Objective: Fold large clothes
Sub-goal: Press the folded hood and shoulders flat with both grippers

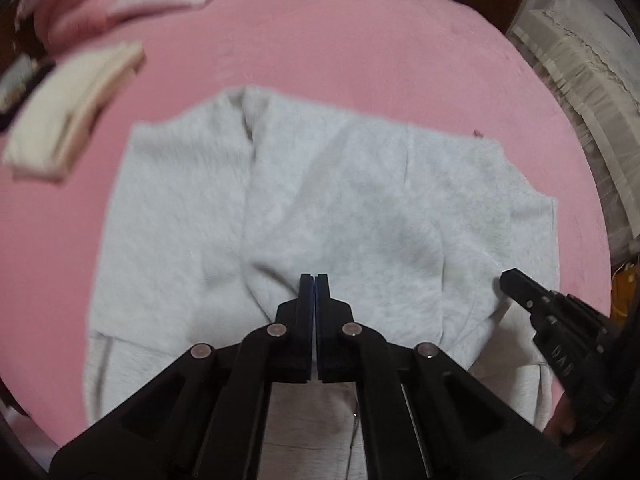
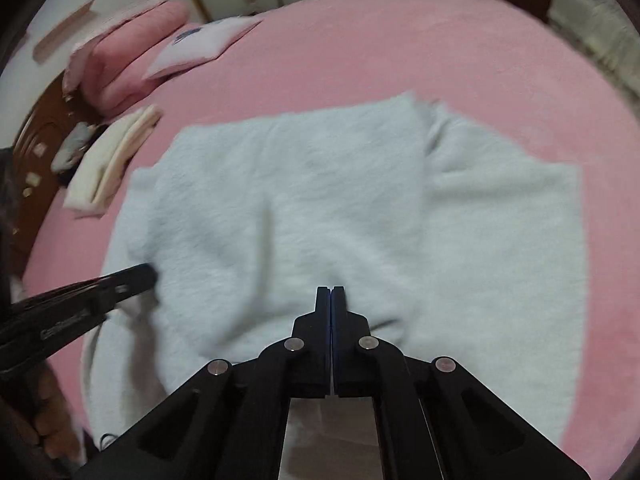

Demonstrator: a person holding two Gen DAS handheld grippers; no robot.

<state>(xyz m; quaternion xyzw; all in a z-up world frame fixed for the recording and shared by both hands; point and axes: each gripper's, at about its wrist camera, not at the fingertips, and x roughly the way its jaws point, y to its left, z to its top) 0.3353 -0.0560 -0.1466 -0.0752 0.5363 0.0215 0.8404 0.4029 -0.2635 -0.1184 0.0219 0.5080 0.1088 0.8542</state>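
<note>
So the grey garment [image 1: 320, 208] is spread across the pink bed [image 1: 360, 40], and from the looks of it part of it is already doubled over: there's a top layer with a seam line running up the middle, and the near edge bunches up right at my tongs. Left tongs [image 1: 315, 280] are pressed fully closed, and the fabric puckers toward the tips, so I think they're pinching the near edge, but honestly I can't tell for sure whether cloth is actually between them. Same story with the right tongs [image 2: 331, 292]: fingers together, cloth rumpled right at the tips, grip unconfirmed. They sit near each other along that near edge, which makes sense if the plan is to carry it evenly away from me for the next fold. Everything's motion-blurred, so fine detail is mushy. Off to the left there's a folded cream item [image 2: 116, 156] parked out of the way, plus pink pillows [image 2: 132, 56] at the head of the bed.
</note>
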